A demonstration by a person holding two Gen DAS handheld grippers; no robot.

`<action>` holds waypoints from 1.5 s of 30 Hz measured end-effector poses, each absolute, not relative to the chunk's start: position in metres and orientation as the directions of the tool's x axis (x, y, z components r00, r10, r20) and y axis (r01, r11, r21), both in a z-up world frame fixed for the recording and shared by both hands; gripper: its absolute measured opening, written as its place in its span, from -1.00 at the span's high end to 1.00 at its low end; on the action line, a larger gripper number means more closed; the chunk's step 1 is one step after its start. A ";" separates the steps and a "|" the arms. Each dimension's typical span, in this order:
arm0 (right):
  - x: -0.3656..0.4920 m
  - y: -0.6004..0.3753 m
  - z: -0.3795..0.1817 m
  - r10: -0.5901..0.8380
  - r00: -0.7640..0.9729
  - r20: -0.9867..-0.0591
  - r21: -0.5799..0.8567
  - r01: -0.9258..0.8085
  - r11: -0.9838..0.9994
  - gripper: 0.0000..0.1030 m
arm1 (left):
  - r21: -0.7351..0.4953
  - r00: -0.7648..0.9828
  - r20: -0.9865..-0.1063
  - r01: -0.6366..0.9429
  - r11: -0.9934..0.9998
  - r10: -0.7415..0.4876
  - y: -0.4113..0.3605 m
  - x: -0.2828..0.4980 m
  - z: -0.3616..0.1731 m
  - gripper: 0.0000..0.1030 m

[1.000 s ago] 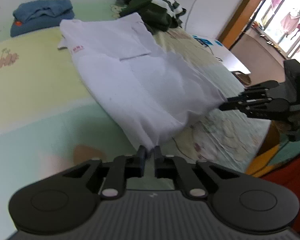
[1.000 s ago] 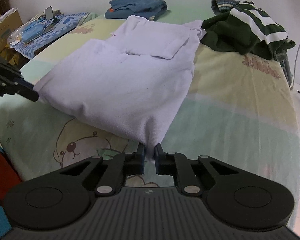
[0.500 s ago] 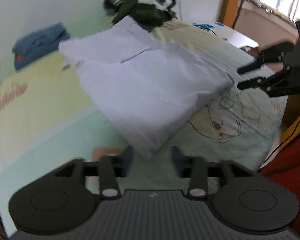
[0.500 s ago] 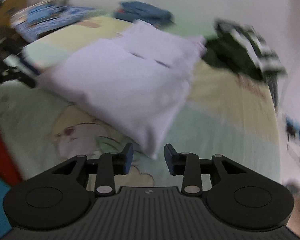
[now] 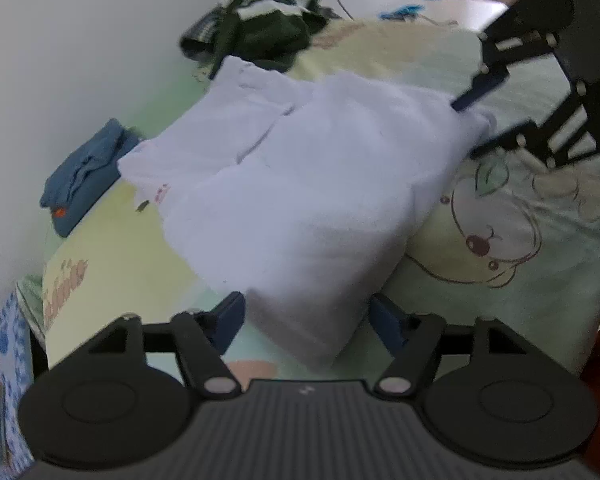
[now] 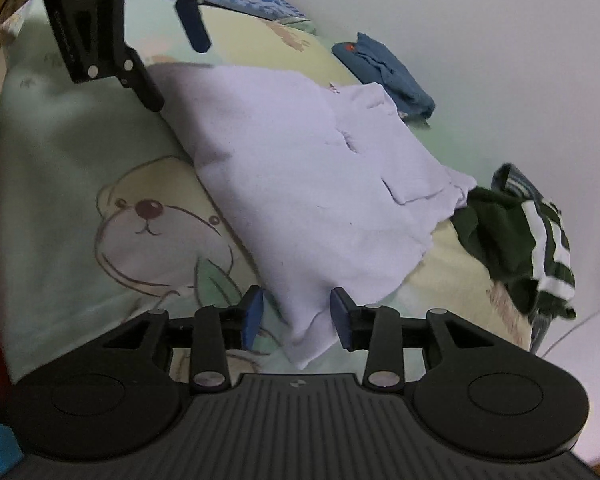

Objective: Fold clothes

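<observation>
While the white garment [image 5: 300, 184] lies spread across the bed [image 5: 520, 240] on its cartoon-bear sheet, both grippers stand at its near hem with jaws apart, each straddling one bottom corner without pinching it. The left gripper [image 5: 306, 322] frames the corner nearest its own camera, and the right gripper [image 6: 296, 318] does the same at the opposite corner, so the two sit at either end of one edge, a placing that suits either taking the hem up for a fold toward the collar or having just laid it down flat. Sleeve parts appear folded in over the chest already (the seams near the middle suggest this, though blur softens them). A green striped garment [image 6: 532, 240] sits heaped just beyond the far end, and a blue folded item [image 6: 388, 76] rests apart near the wall. How many layers lie under the white cloth is hidden, the underside of each corner is masked by the gripper bodies, and the person's hands are out of view. Motion blur in the left wrist view makes the far edge hard to read.
</observation>
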State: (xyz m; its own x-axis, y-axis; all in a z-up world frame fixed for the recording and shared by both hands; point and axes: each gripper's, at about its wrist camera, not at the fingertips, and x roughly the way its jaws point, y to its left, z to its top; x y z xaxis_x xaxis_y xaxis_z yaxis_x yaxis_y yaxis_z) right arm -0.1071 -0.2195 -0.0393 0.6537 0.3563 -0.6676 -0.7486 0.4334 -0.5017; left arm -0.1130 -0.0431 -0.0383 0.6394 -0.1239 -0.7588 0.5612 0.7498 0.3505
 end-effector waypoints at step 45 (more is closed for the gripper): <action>-0.168 -0.236 0.006 0.466 0.445 -0.765 -0.324 -0.891 0.319 0.87 | 0.250 0.542 -0.817 0.639 0.728 -0.195 -0.070 -0.197 -0.009 0.91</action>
State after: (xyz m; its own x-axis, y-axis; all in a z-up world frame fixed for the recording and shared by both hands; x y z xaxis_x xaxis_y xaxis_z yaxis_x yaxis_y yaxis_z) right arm -0.1683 -0.2362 0.0063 0.4452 0.4659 -0.7647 -0.8907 0.3187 -0.3243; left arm -0.1973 -0.0698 -0.0092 0.5420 -0.1948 -0.8175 0.6387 0.7277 0.2500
